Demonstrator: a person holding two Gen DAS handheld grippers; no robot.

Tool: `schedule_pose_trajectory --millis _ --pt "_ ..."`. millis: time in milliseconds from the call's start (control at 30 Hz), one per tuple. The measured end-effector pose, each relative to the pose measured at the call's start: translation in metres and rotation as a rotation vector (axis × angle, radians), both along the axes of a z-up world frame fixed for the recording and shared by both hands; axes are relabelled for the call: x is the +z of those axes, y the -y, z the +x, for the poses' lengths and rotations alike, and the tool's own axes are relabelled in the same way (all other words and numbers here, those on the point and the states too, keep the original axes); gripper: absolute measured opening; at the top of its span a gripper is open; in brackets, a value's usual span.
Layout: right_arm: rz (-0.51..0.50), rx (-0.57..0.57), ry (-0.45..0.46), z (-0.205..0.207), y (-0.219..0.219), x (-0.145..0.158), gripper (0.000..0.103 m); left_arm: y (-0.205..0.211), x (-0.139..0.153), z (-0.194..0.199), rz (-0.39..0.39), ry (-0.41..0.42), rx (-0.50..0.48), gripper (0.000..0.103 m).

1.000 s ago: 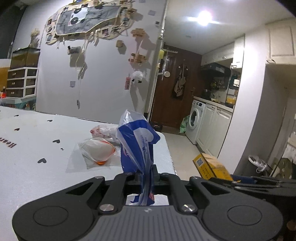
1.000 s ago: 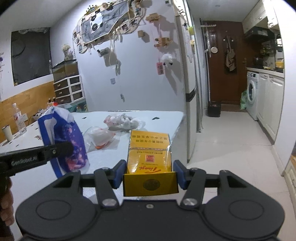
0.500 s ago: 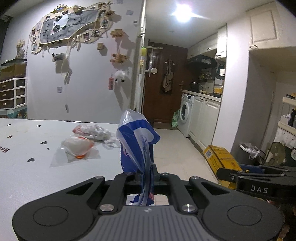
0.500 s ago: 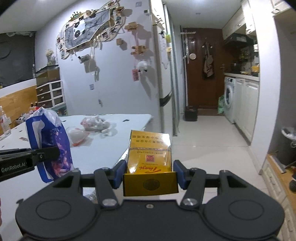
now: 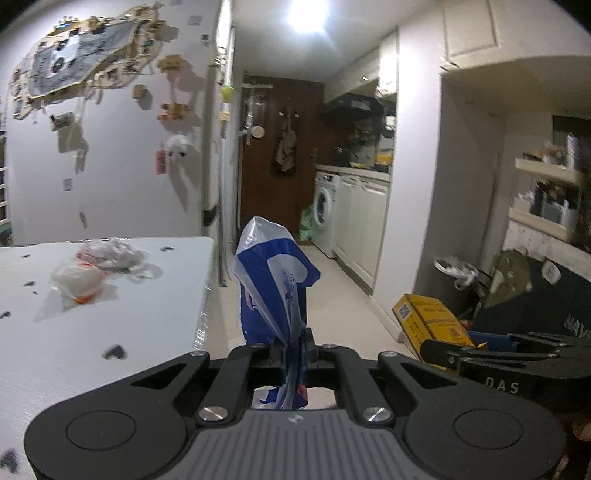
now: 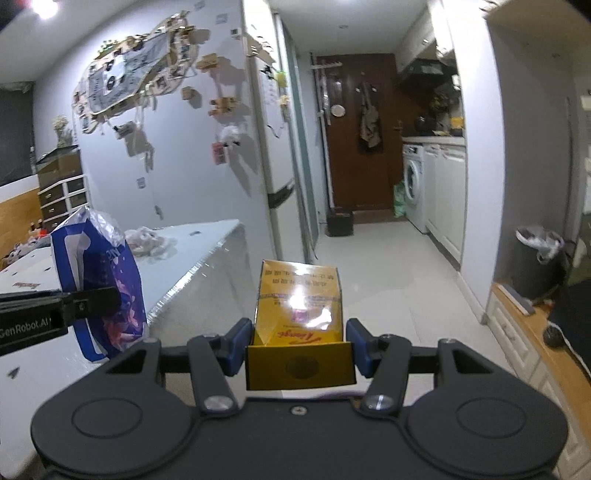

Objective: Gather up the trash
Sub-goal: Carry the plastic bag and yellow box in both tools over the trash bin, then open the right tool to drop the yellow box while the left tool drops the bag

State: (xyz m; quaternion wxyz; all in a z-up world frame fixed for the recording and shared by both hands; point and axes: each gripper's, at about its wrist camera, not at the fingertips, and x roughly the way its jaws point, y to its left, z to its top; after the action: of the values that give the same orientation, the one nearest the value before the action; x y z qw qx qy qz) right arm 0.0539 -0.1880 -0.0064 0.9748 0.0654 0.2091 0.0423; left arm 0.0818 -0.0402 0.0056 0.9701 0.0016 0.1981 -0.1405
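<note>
You're working in a dim room with a bluish cast. The one strong source is a ceiling lamp (image 5: 308, 14), blown out to a white blob in your left view and again at the top left corner of your right view. It throws hard shadows from the wall ornaments (image 6: 142, 79) onto the white wall. Glare washes out print on the yellow box (image 6: 301, 301). Both views bulge, with black corners. The shelves (image 5: 550, 195) at the right edge are smeared.

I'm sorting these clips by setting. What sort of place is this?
Most likely a home flat, an eating area opening onto a kitchen corridor: a washing machine under a counter, a lined trash bin, and a wall collage of photos above a white table.
</note>
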Motion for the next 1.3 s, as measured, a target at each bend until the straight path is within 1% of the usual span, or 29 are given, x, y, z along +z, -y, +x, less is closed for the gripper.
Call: schedule_pose_trajectory --millis 133,233,400,567,667,800,933,967,1033,1133,1233,1300 --pt "0.015 -0.043 -0.039 -0.002 0.018 -0.024 0.057 0.021 -0.021 0.003 0.001 -0.031 -0.038 0.006" --pt "0.018 -0.066 -0.079 -0.001 0.026 -0.048 0.057 0.037 -0.043 0.008 0.007 -0.066 -0.064 0.006" --pt "0.05 -0.091 -0.155 0.007 0.036 -0.092 0.056 0.06 -0.088 0.026 0.032 -0.15 -0.111 0.006" --pt "0.063 -0.113 -0.242 0.025 0.041 -0.131 0.056 0.071 -0.128 0.052 0.038 -0.245 -0.135 0.006" --pt "0.1 -0.129 -0.306 0.04 0.045 -0.153 0.056 0.072 -0.151 0.069 0.009 -0.311 -0.138 0.006" --pt "0.077 -0.132 -0.367 0.054 0.042 -0.178 0.056 0.074 -0.184 0.087 0.006 -0.397 -0.146 0.006" --pt "0.042 -0.126 -0.403 0.064 0.04 -0.2 0.056 0.078 -0.209 0.101 0.008 -0.446 -0.161 0.006" --pt "0.038 -0.13 -0.417 0.067 0.041 -0.205 0.056 0.079 -0.214 0.105 0.014 -0.453 -0.168 0.006" --pt "0.084 -0.14 -0.456 0.072 0.047 -0.214 0.056 0.081 -0.221 0.114 0.035 -0.469 -0.183 0.006" --pt "0.12 -0.148 -0.5 0.079 0.05 -0.223 0.056 0.09 -0.229 0.127 0.088 -0.482 -0.216 0.006" --pt "0.146 -0.154 -0.563 0.084 0.049 -0.236 0.056 0.099 -0.234 0.141 0.133 -0.501 -0.244 0.006" --pt "0.16 -0.139 -0.591 0.086 0.049 -0.241 0.056 0.105 -0.236 0.15 0.173 -0.507 -0.263 0.006"
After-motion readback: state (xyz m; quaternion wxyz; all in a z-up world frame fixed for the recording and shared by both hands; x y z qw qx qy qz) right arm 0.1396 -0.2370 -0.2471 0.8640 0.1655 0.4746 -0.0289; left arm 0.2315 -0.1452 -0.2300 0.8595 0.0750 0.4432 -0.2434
